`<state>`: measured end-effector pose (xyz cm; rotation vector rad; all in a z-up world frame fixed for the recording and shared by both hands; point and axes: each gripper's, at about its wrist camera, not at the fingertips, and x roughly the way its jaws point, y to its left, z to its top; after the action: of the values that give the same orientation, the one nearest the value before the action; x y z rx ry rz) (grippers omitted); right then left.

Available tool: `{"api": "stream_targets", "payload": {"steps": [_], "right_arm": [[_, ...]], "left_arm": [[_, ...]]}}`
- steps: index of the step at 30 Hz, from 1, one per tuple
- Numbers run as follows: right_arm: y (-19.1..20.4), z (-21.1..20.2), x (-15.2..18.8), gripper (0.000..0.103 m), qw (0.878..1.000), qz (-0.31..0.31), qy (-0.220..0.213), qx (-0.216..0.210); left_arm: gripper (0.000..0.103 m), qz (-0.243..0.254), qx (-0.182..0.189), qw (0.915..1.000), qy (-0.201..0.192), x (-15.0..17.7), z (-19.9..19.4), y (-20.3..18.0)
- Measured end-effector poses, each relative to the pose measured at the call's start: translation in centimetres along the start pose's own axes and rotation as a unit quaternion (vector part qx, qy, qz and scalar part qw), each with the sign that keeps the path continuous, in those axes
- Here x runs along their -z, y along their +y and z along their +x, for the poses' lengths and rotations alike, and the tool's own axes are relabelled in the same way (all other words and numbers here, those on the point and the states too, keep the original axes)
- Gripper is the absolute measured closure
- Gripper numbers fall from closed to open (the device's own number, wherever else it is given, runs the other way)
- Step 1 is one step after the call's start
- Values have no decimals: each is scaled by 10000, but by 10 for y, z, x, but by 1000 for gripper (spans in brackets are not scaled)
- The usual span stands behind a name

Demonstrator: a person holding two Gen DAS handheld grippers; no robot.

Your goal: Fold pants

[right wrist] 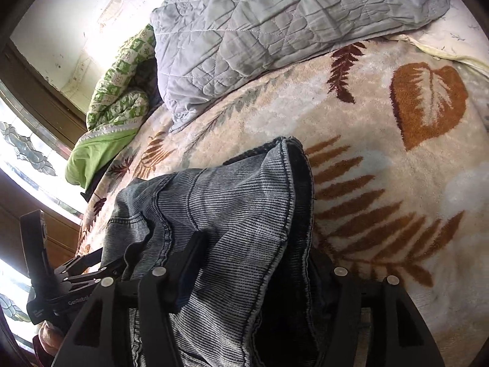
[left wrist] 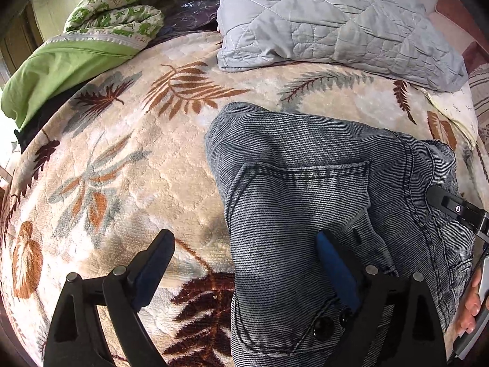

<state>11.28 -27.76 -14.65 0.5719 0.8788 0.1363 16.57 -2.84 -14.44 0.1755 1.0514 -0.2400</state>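
Pants (left wrist: 321, 202): lay on blanket (left wrist: 122, 168), short of grey quilt (left wrist: 321, 15); bunched, pocket up, fold unfinished. Left gripper (left wrist: 244, 272): wide open, held nothing. Right gripper (right wrist: 253, 275): cloth draped between fingers; whether clamped, cannot tell. Remaining, likely: flatten, final folds.

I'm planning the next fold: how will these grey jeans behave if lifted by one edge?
The jeans will probably drape and sag: they already bunch in soft folds. Thick seams and the button waistband suggest some weight. The plush leaf blanket likely adds drag when sliding.
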Motion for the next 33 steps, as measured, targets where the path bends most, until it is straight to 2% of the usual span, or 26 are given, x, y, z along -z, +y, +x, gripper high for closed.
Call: {"api": "stream_targets", "payload": {"steps": [4, 9, 13, 20, 29, 33], "right_arm": [[7, 1, 1, 36, 9989, -325, -50, 332], [1, 6, 2, 33, 9988, -313, 45, 384], [7, 8, 4, 33, 9964, -574, 13, 621], [5, 9, 5, 33, 9963, -585, -2, 625], [5, 8, 6, 33, 9968, -516, -18, 612], [-8, 2, 2, 33, 9997, -38, 193, 136]], "left_arm": [[5, 80, -185, 9998, -91, 1, 0, -3], [1, 165, -377, 9990, -170, 2, 0, -8], [1, 162, -448, 9987, -187, 3, 0, -10], [0, 177, -573, 9981, -171, 6, -3, -15], [1, -71, -165, 9997, 150, 9, -7, -5], [1, -90, 344, 9986, 393, 10, -11, 2]]}}
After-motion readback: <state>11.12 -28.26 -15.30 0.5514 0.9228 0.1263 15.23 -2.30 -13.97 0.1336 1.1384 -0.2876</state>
